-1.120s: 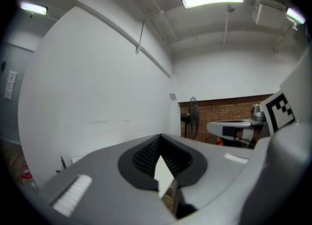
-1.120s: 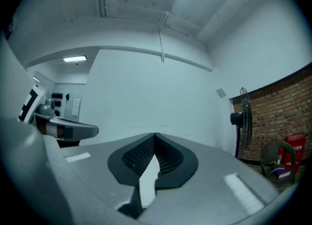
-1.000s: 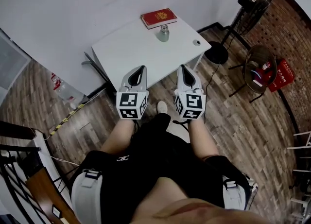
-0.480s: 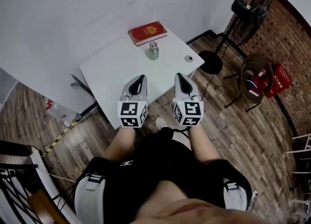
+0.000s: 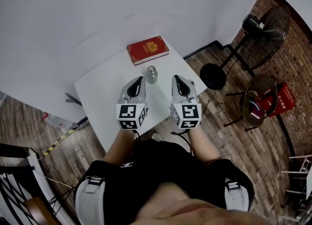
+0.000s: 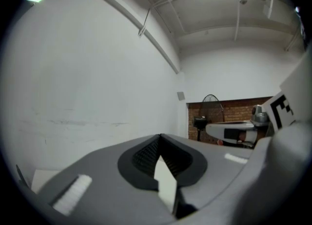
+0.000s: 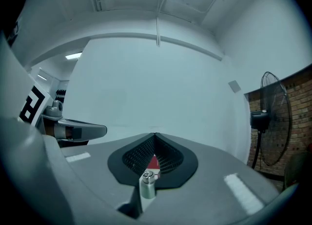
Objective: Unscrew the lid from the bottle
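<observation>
A small metal bottle (image 5: pixel 151 74) with its lid on stands upright on the white table (image 5: pixel 107 90), just in front of a red book (image 5: pixel 147 50). My left gripper (image 5: pixel 140 79) is shut and empty, a little to the bottle's left and nearer me. My right gripper (image 5: pixel 176 78) is also shut and empty, to the bottle's right. Both point level over the table, side by side. In the right gripper view the bottle (image 7: pixel 147 185) and the book (image 7: pixel 153 162) show through the opening behind the shut jaw tips (image 7: pixel 154 134). The left gripper view shows its shut tips (image 6: pixel 160 136) against the white wall.
A standing fan (image 5: pixel 263 28) with a round black base (image 5: pixel 213 76) is to the table's right, on the wooden floor. A wire chair (image 5: pixel 260 103) with items and a red box (image 5: pixel 284 96) stand by the brick wall. The white wall runs behind the table.
Both grippers have travelled forward together from the table's near edge to either side of the bottle. Their jaws stay shut, and the table now lies closer beneath me.
</observation>
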Tool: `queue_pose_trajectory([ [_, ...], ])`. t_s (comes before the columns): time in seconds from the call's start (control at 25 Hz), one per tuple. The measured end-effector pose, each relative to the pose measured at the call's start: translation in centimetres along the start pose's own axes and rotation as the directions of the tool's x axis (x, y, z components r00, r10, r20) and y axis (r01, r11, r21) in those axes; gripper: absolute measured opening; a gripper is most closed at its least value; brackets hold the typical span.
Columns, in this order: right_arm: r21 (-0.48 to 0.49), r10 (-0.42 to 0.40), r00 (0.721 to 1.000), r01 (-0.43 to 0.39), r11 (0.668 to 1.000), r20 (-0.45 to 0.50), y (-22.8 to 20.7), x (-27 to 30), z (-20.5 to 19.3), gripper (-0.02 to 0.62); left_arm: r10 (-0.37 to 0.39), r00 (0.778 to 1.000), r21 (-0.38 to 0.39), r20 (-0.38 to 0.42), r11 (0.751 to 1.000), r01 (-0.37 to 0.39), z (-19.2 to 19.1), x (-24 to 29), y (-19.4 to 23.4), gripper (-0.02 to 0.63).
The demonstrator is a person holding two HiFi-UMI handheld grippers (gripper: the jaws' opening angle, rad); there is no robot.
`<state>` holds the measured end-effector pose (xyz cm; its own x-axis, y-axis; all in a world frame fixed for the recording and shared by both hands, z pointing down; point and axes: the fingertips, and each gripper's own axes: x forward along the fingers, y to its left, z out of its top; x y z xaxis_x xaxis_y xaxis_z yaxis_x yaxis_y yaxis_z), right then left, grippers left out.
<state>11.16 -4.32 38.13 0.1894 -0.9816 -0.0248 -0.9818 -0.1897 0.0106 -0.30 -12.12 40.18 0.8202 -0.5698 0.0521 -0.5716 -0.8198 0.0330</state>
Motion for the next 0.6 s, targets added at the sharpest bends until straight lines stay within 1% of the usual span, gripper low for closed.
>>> queue_pose_trajectory([
  [0.16, -0.006, 0.044, 0.999, -0.044, 0.999, 0.0, -1.7, 5.1, 0.1, 0.003, 0.048, 0.999, 0.002, -0.008, 0.999, -0.048, 0.1, 4.4, 2.4, 0.054],
  [0.24, 0.006, 0.07, 0.998, -0.07, 0.998, -0.007, -2.1, 6.8, 0.1, 0.003, 0.083, 0.996, -0.002, -0.017, 0.997, -0.083, 0.1, 5.3, 3.3, 0.054],
  [0.36, 0.021, 0.112, 0.994, -0.112, 0.993, -0.007, -2.6, 8.9, -0.2, 0.003, 0.152, 0.988, -0.004, -0.006, 0.988, -0.152, 0.1, 5.9, 4.8, 0.054],
  [0.48, 0.033, 0.169, 0.986, -0.169, 0.985, -0.004, -2.3, 11.2, -0.6, 0.003, 0.219, 0.975, -0.011, -0.023, 0.976, -0.219, -0.6, 6.1, 6.6, 0.054],
  [0.6, 0.053, 0.244, 0.97, -0.244, 0.968, -0.009, -1.7, 13.4, -1.2, 0.003, 0.303, 0.952, -0.013, -0.046, 0.952, -0.304, -1.1, 5.5, 8.2, 0.054],
])
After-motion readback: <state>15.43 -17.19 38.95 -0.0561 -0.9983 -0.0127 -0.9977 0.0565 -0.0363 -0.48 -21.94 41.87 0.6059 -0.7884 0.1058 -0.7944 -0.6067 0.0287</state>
